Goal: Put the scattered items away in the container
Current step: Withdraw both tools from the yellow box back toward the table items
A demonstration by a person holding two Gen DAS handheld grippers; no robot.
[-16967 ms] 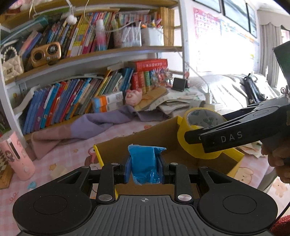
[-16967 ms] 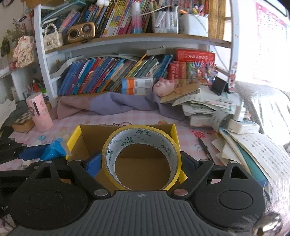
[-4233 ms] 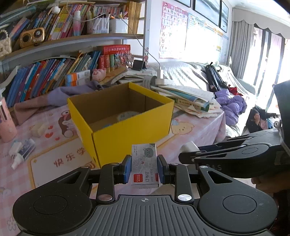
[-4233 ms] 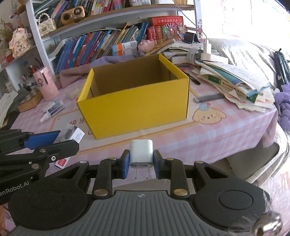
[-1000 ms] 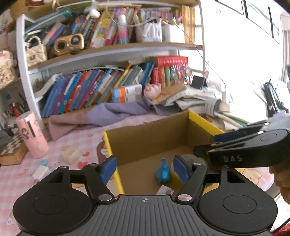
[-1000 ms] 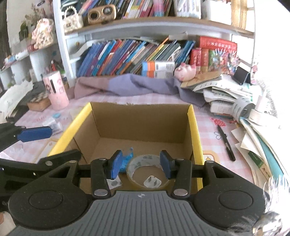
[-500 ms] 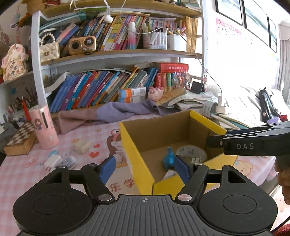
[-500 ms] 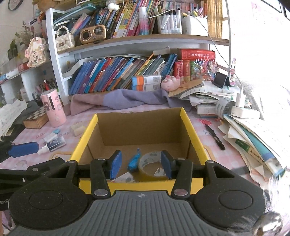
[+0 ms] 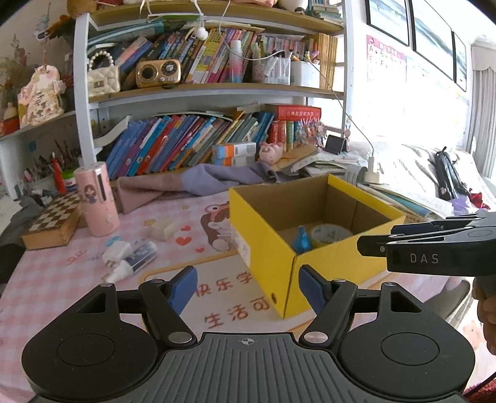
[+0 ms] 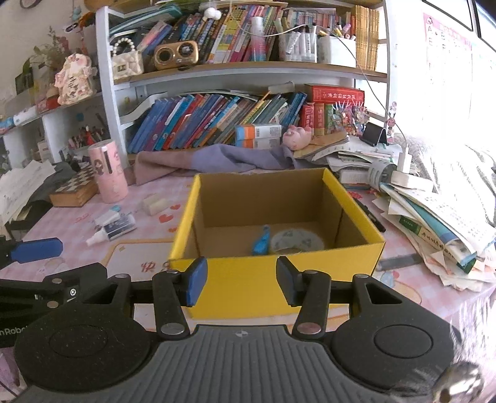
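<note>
My left gripper (image 9: 248,286) wide open, empty, above pink tablecloth (image 9: 62,279). Left of it: small bottle (image 9: 136,259) lying on cloth, white eraser block (image 9: 162,228) beyond, pink cup (image 9: 96,200) upright. Yellow box (image 10: 279,279) centre-right; blue wrapper (image 10: 260,241) and tape roll (image 10: 296,240) inside, side by side. My right gripper (image 10: 238,283) wide open, empty, at box's near wall.

Shelves: a white-framed bookcase (image 10: 108,93) stands behind the table — two wooden boards packed with leaning books (image 10: 210,124).
Table: a pink checked cloth (image 9: 55,279) covers it.
Wall: white, with a letter poster (image 9: 386,59) and dark framed pictures (image 9: 431,28).
Window: at the right, a grey curtain (image 9: 482,108) — glaring daylight.
</note>
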